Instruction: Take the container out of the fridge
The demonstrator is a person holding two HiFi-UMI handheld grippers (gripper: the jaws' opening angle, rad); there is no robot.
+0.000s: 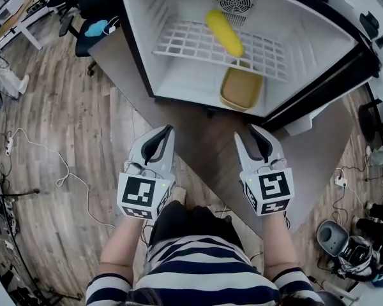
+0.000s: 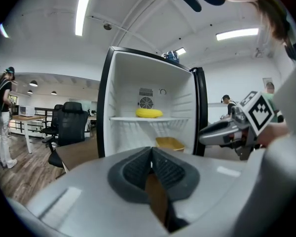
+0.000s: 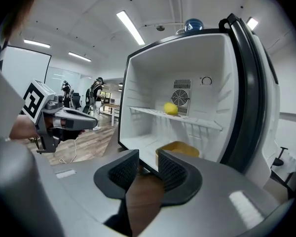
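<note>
Your left gripper (image 1: 167,130) is pinched closed and your right gripper (image 1: 247,131) gapes, both empty. The yellow container (image 1: 241,88) sits on the fridge (image 1: 143,24) floor, beneath what may be a banana (image 1: 224,32).

shelf (image 1: 191,43): holding a banana (image 1: 224,32), lying at the rear.
fridge floor (image 1: 188,81): bearing the container (image 1: 240,89), sitting at the front right.
table (image 1: 198,136): carrying the fridge (image 1: 309,40).

Shallow yellow open-topped container (image 1: 241,88), resting upright on the floor of the open white-lined fridge (image 1: 313,40), beneath its wire shelf (image 1: 185,43), nearer the right wall.
</note>
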